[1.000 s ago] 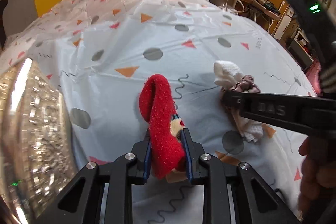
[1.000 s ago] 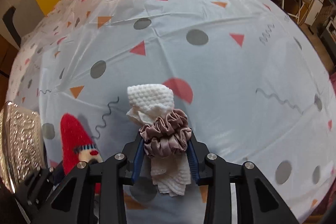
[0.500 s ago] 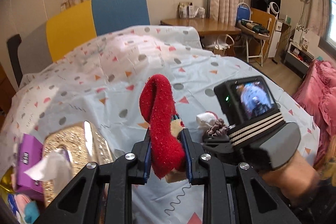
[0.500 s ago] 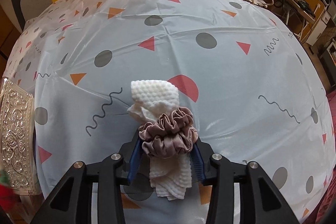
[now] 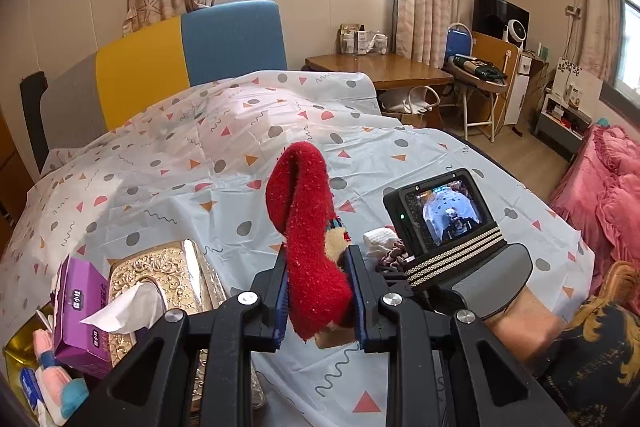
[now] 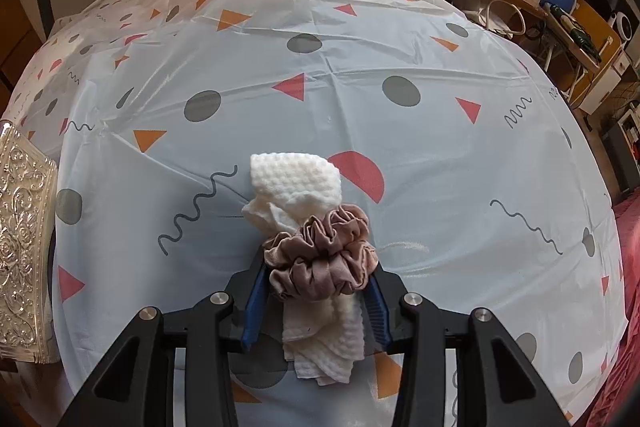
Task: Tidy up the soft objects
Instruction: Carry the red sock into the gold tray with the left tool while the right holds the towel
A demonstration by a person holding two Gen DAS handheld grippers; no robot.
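A fuzzy red sock with a Santa face hangs folded over in my left gripper, which is shut on it and held up above the patterned tablecloth. To its right, my right gripper points down at a rolled white waffle cloth wrapped in a mauve scrunchie, both lying on the tablecloth. Its jaws have been opening. The scrunchie sits between the blue pads, puffed out rather than squeezed. In the left wrist view the cloth and scrunchie peek out beside the right gripper's screen.
An ornate gold tissue box stands at the table's left edge, also in the right wrist view. A purple tissue pack and a gold bin of soft things are at lower left. A person's forearm is at right.
My left gripper has risen with the red sock, its view swinging up from the tabletop to the room. The right gripper's jaws have widened a little around the scrunchie.
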